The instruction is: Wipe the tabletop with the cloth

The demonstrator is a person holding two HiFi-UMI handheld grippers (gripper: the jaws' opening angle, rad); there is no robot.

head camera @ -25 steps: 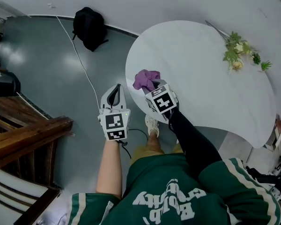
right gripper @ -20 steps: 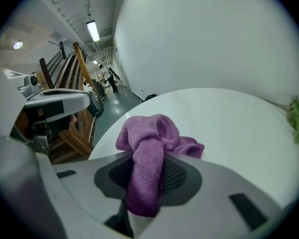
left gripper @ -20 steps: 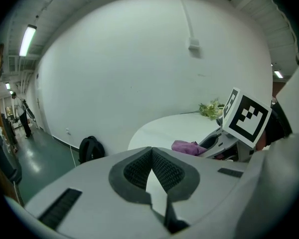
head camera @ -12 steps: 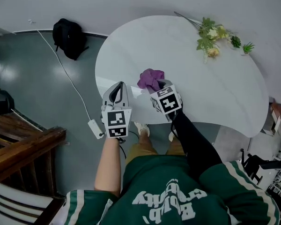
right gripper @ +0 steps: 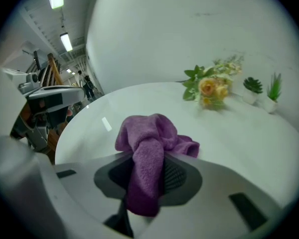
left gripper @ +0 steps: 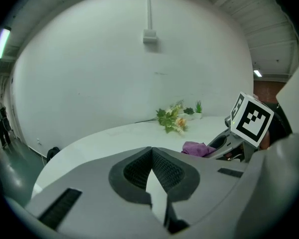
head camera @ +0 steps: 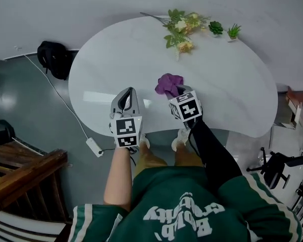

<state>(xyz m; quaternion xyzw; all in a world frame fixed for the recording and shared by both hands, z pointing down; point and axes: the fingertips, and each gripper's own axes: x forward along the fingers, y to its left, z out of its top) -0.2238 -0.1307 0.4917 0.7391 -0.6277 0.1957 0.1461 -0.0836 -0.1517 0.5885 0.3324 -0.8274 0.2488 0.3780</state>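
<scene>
Purple terry cloth (head camera: 169, 83) was found clamped in the right claw (head camera: 177, 91), its bunched bulk standing out past the claw tips and one fold running back between the ribbed pads (right gripper: 177, 176). It was held over the near middle of the white oval bench (head camera: 232, 84); whether it touched the surface could not be determined. The left claw (head camera: 126, 99) was level with it on the left, well apart from it, over the front edge of the bench. Its tips were together, with nothing between them. A spray of artificial yellow flowers with green leaves (head camera: 179, 32) and two small green potted plants (head camera: 224, 30) lay at the far edge. A black backpack (head camera: 53, 59) sat on the grey floor (head camera: 20, 105).
</scene>
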